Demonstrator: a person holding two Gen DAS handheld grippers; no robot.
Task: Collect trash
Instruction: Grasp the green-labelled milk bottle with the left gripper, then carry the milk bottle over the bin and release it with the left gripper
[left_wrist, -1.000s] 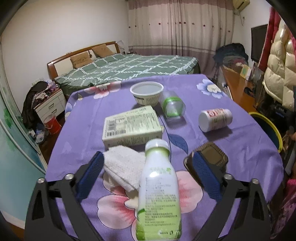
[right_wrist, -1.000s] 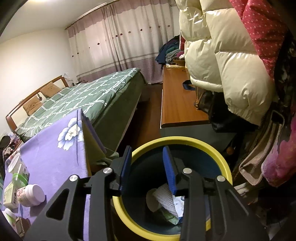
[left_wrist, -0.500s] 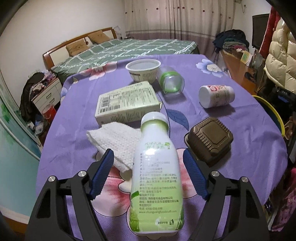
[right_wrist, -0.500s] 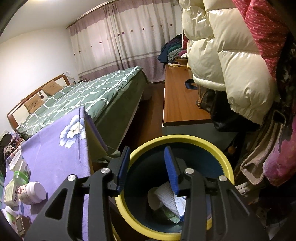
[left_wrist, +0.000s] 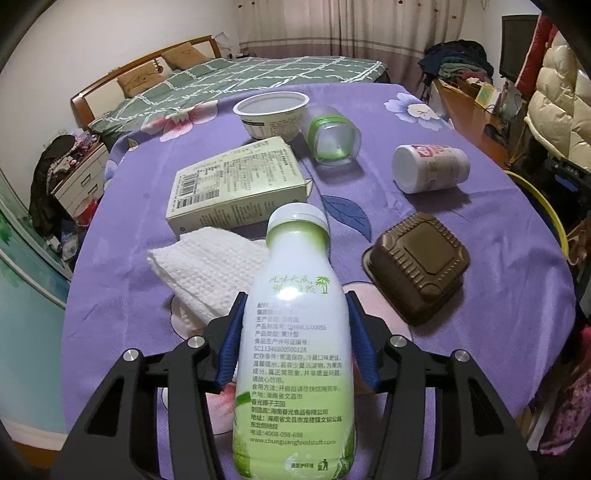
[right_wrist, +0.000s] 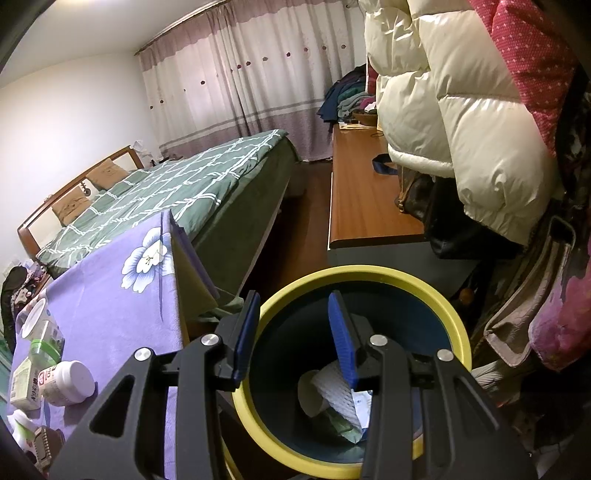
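1. Since the bottle (left_wrist: 295, 325) is smooth plastic and likely light, you should grip its straight mid-body, below the shoulder; squeezed hard, it may dent or slip.
2. It stands on the table (left_wrist: 480, 229), touching the napkin (left_wrist: 207, 266), between your left tongs (left_wrist: 294, 343), whose pads have just been closing and now press both its sides.
3. Your right tongs (right_wrist: 295, 336) hang spread and empty over the bin (right_wrist: 369, 275), beside the table.

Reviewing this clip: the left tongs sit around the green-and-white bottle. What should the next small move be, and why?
Probably lift the bottle straight up. The left tongs have just been closing and their blue pads now sit against its sides, while it still stands on the purple tablecloth. The yellow-rimmed bin waits under the open, empty right tongs.
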